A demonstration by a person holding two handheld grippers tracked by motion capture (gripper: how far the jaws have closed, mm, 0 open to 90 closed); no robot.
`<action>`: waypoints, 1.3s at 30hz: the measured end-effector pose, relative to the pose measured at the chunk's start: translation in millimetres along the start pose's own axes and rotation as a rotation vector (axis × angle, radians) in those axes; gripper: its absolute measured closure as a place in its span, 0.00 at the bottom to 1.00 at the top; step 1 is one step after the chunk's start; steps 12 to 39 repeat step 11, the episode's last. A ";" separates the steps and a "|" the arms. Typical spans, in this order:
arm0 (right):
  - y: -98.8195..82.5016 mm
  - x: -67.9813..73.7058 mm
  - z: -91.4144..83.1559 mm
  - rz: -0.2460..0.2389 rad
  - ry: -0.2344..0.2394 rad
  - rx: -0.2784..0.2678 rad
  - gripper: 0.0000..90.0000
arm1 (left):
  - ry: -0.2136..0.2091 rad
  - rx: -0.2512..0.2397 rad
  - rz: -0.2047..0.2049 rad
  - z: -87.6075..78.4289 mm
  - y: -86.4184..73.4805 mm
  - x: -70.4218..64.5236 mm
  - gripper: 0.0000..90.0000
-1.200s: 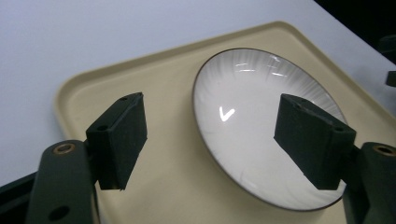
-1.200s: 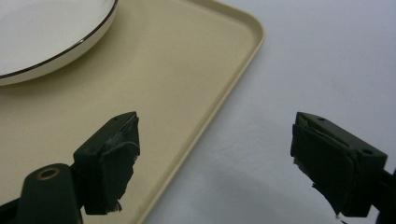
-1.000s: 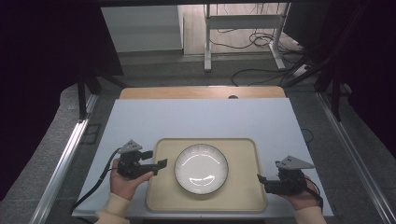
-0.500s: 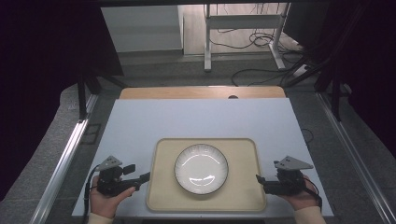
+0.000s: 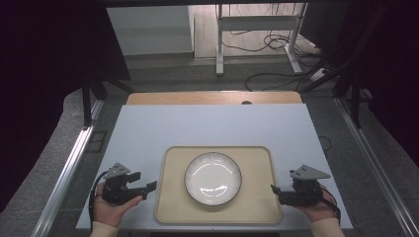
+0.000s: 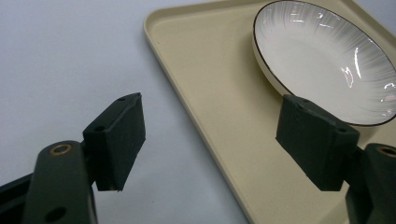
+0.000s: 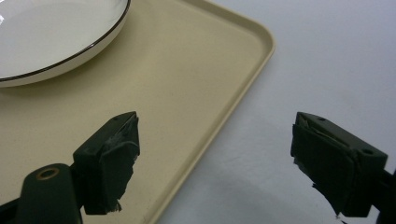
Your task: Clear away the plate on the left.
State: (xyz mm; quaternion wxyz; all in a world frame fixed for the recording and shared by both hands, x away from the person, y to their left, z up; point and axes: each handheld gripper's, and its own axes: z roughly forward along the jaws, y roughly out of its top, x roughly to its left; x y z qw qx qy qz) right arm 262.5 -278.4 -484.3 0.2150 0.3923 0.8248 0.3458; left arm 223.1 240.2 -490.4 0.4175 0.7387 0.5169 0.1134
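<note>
Here, I hold my left hand-held gripper (image 5: pixel 148 188) just beside the left edge of the beige tray (image 5: pixel 173 207), low over the pale surface (image 5: pixel 207 126), with its jaws spread wide and nothing between them. In the left gripper view one jaw hangs over the bare surface and the other over the tray, so the tray's left rim runs through the gap. My right hand-held gripper (image 5: pixel 274 190) sits at the tray's right edge, near its front corner, and its jaws are spread wide and empty too. In the right gripper view one jaw hangs over the tray floor and the other over the surface, with the rim passing between them. The tray lies flat at the near middle of the surface, between my two hands. A white plate (image 5: pixel 213 178) with a thin dark rim rests on the middle of the tray, well apart from both grippers. I cannot tell whether either gripper touches the tray rim. My hands rest near the front edge of the surface.
</note>
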 end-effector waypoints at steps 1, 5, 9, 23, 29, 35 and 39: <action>0.0 0.0 0.0 0.000 0.000 0.000 0.18 | 0.000 0.000 0.000 0.0 0.0 0.0 0.26; -0.6 -0.7 -0.8 0.001 -0.002 -0.006 0.18 | -0.008 -0.018 -0.005 -2.5 1.6 1.4 0.25; -0.9 -0.8 -1.5 0.001 0.000 -0.012 0.18 | -0.013 -0.021 -0.010 -1.8 2.4 2.6 0.25; -0.9 -1.0 -2.0 0.001 0.002 -0.012 0.18 | -0.012 -0.020 -0.009 -1.2 2.5 2.6 0.25; -0.9 -1.0 -2.0 0.001 0.002 -0.012 0.18 | -0.012 -0.020 -0.009 -1.2 2.5 2.6 0.25; -0.9 -1.0 -2.0 0.001 0.002 -0.012 0.18 | -0.012 -0.020 -0.009 -1.2 2.5 2.6 0.25; -0.9 -1.0 -2.0 0.001 0.002 -0.012 0.18 | -0.012 -0.020 -0.009 -1.2 2.5 2.6 0.25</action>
